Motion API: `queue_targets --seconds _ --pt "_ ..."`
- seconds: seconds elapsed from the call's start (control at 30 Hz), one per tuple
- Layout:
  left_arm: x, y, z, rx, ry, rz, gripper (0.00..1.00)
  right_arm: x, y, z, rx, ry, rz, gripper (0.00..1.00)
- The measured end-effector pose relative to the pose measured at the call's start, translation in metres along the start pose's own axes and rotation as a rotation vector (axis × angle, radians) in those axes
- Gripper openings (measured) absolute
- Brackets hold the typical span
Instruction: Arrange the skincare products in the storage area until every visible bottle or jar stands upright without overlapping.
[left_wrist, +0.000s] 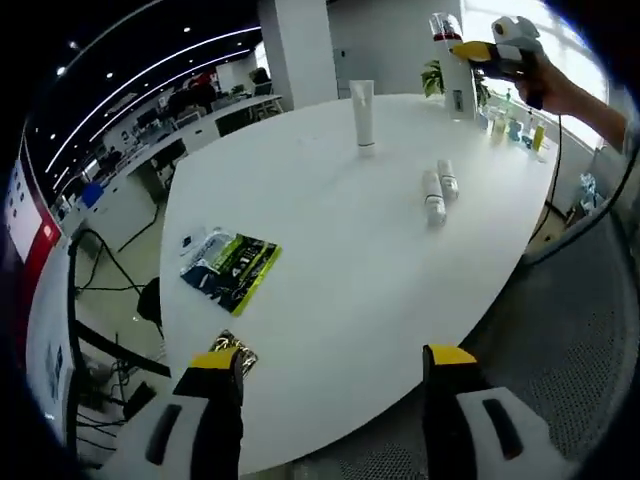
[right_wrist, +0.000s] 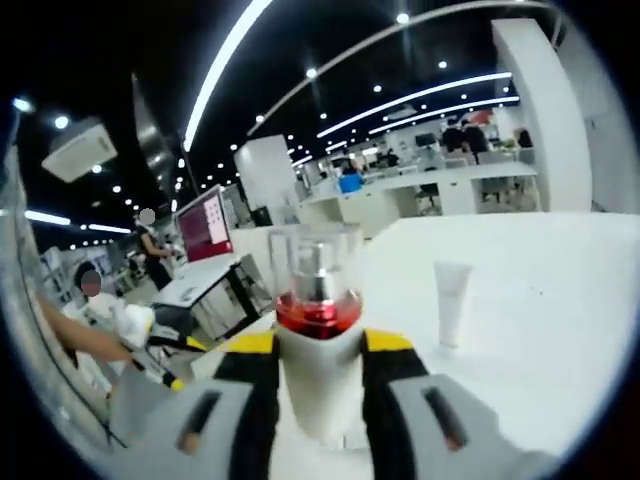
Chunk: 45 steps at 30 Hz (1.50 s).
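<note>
In the left gripper view my left gripper (left_wrist: 335, 368) stands open over the near edge of the white table (left_wrist: 330, 270), holding nothing. A white tube (left_wrist: 363, 113) stands upright at the far side. Two small white bottles (left_wrist: 438, 190) lie on their sides at mid-right. The right gripper (left_wrist: 490, 45) comes in at the top right, shut on a tall white bottle with a red band and clear cap (left_wrist: 452, 65). In the right gripper view my right gripper (right_wrist: 318, 350) grips that bottle (right_wrist: 318, 330) upright between its jaws. The white tube (right_wrist: 451, 302) stands to its right.
A green and black packet (left_wrist: 230, 268) lies on the table's left part. Several small coloured bottles (left_wrist: 515, 128) stand at the far right edge beside a plant (left_wrist: 434, 78). Office desks and cables fill the floor to the left. People stand at the left (right_wrist: 95, 300).
</note>
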<state>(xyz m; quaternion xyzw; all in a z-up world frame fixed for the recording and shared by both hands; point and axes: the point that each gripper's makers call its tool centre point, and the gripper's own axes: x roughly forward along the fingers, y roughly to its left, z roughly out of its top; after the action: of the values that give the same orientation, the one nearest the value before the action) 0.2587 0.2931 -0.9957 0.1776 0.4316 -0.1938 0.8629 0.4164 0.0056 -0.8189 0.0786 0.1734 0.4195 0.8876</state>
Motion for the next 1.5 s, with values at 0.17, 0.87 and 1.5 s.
queue_targets --seconds 0.17,0.87,1.5 --pt "0.007 -0.001 -0.026 0.042 0.057 0.005 0.74 -0.002 -0.022 0.003 0.005 -0.017 -0.042 0.29" --pt "0.026 0.010 -0.043 0.103 0.097 0.002 0.71 0.008 -0.093 -0.007 -0.004 -0.025 -0.158 0.29" --pt "0.028 0.004 -0.047 0.091 0.113 -0.044 0.59 0.029 -0.150 -0.021 -0.064 -0.015 -0.215 0.29"
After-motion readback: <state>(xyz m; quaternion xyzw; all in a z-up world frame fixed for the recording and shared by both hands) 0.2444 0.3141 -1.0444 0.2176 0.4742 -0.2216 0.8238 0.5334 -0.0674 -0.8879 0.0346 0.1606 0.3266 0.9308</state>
